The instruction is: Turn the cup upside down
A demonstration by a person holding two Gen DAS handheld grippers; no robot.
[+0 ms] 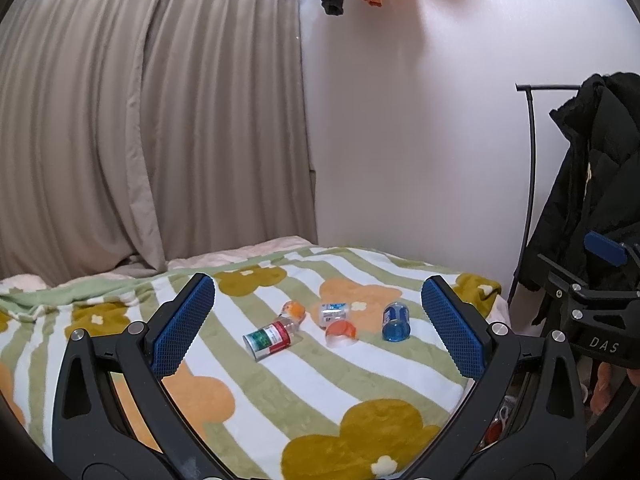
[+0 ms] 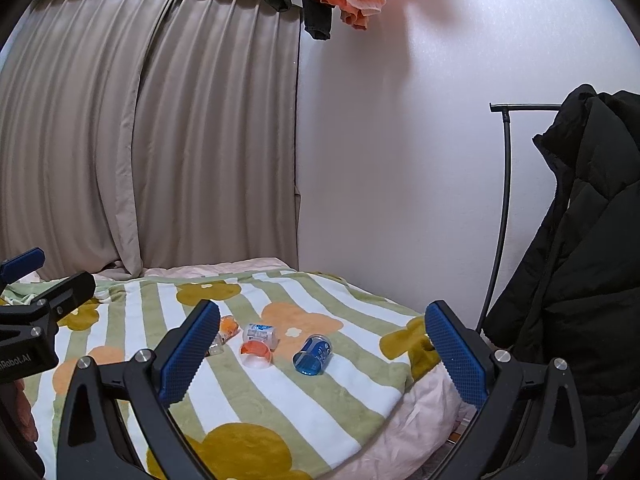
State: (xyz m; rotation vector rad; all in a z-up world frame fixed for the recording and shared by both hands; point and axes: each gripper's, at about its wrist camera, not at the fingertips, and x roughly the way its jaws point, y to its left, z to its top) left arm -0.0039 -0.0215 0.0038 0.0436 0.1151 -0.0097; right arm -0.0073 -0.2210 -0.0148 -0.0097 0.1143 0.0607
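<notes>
Several small cups lie on a striped flower blanket [image 1: 304, 384]. A blue cup [image 1: 395, 321] lies on its side, also in the right wrist view [image 2: 313, 354]. An orange-and-clear cup [image 1: 341, 333] lies near the middle, also in the right wrist view [image 2: 256, 353]. A red, white and green cup [image 1: 269, 339] lies on its side at the left. A clear blue-labelled cup [image 1: 335, 311] and a small orange cup [image 1: 294, 312] lie behind. My left gripper [image 1: 320, 324] is open and empty, held above the blanket short of the cups. My right gripper [image 2: 322, 356] is open and empty too.
The blanket [image 2: 280, 400] covers a bed against a beige curtain [image 1: 140, 120] and a white wall. A black jacket [image 2: 580, 280] hangs on a thin black rack [image 2: 505, 216] at the right. The bed edge drops off at the right.
</notes>
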